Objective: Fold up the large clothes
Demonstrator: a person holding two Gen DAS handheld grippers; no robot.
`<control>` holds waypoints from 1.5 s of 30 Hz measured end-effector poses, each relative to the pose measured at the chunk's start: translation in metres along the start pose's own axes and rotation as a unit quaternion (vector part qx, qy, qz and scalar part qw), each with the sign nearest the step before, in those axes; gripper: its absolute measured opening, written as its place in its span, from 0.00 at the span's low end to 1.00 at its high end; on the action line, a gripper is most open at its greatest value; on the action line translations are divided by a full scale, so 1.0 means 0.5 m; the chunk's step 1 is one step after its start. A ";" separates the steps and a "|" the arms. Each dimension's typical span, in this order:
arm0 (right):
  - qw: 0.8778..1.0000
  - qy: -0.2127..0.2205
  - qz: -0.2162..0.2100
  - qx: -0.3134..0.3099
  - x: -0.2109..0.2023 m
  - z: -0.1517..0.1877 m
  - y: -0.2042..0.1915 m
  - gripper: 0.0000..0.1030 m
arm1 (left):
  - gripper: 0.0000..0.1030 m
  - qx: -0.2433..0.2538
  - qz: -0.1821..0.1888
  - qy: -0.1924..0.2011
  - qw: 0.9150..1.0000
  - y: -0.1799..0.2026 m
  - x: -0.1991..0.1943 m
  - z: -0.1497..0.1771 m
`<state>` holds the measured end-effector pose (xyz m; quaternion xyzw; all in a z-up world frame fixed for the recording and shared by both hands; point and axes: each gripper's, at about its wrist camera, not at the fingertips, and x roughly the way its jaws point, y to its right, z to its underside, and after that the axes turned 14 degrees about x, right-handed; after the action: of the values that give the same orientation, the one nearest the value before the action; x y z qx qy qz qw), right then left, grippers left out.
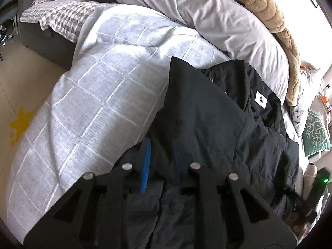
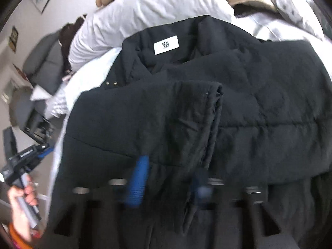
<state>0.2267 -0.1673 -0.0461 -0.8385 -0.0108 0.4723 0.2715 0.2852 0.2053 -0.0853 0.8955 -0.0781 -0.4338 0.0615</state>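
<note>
A black padded jacket (image 1: 207,114) lies on the bed, collar and white label (image 1: 261,100) at the far side. One sleeve is folded across its body (image 2: 155,114). My left gripper (image 1: 161,161) hovers at the jacket's near left edge, blue pads apart, with black fabric between them. My right gripper (image 2: 168,178) is over the jacket's near hem, blue pads apart with the folded sleeve's end between them; the view is motion-blurred. The label also shows in the right wrist view (image 2: 166,45). The left gripper and the hand holding it appear at the right view's left edge (image 2: 25,161).
The bed carries a light blue checked duvet (image 1: 93,95), a grey-white pillow (image 1: 207,16) and a tan plush blanket (image 1: 276,20). The floor (image 1: 20,95) drops off at the left. A grey sofa (image 2: 45,62) stands beyond the bed.
</note>
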 end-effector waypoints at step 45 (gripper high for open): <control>0.997 0.018 0.068 -0.021 -0.387 0.205 0.224 0.81 | 0.82 0.152 0.012 -0.120 0.981 0.036 -0.188 0.250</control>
<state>0.0108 -0.2703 0.0122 -0.8511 0.0405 0.4744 0.2212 0.1278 0.2003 -0.0869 0.8350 -0.1611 -0.5200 -0.0800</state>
